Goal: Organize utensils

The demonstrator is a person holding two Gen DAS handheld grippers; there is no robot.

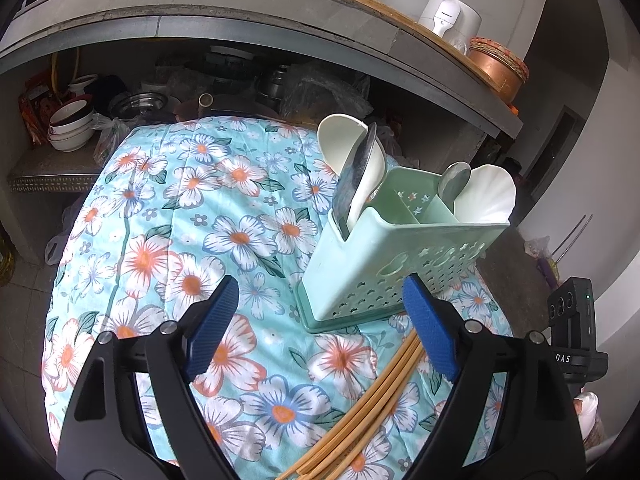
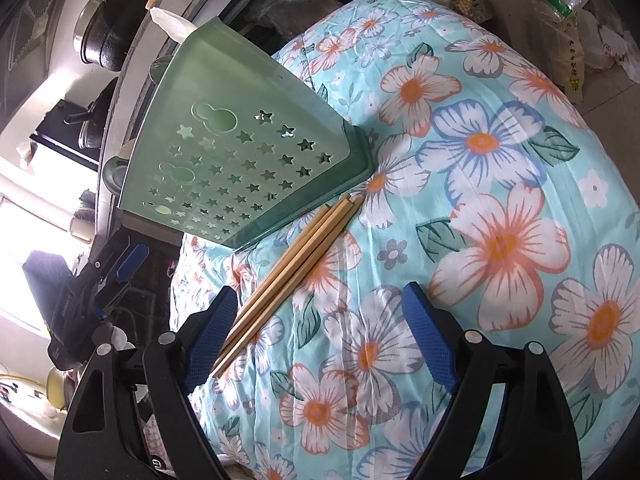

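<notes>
- Left wrist view: the left gripper [image 1: 320, 328] sits at the bottom of the frame with its blue-padded fingers [image 1: 212, 328] spread wide, and nothing is between them but the flowered cloth [image 1: 180, 220].
- A pale green utensil holder [image 1: 392, 256] stands right of centre on the cloth, its perforated wall facing the camera and its top split into compartments.
- Its left compartment holds a white ladle [image 1: 352, 148] and a flat metal utensil [image 1: 356, 176] leaning against it; the right compartment holds a metal spoon [image 1: 454, 180] and a white scalloped scoop [image 1: 486, 194]. The middle compartments look bare.
- A bundle of bamboo chopsticks [image 1: 360, 412] lies on the cloth at lower centre, running from the bottom edge up toward the holder's base, with its far ends just beside the gripper's right-hand finger. Whether they touch that pad I cannot tell.
- A black camera unit [image 1: 572, 320] shows at the right edge.
- Right wrist view: the right gripper [image 2: 320, 328] also has its jaws wide apart over the cloth, gripping nothing.
- The chopsticks [image 2: 288, 268] run diagonally from just beside the left-hand pad up to the holder [image 2: 236, 140], whose star-punched wall fills the upper left; their tips rest against its base.
- The other gripper [image 2: 120, 264] appears at the left edge.
</notes>
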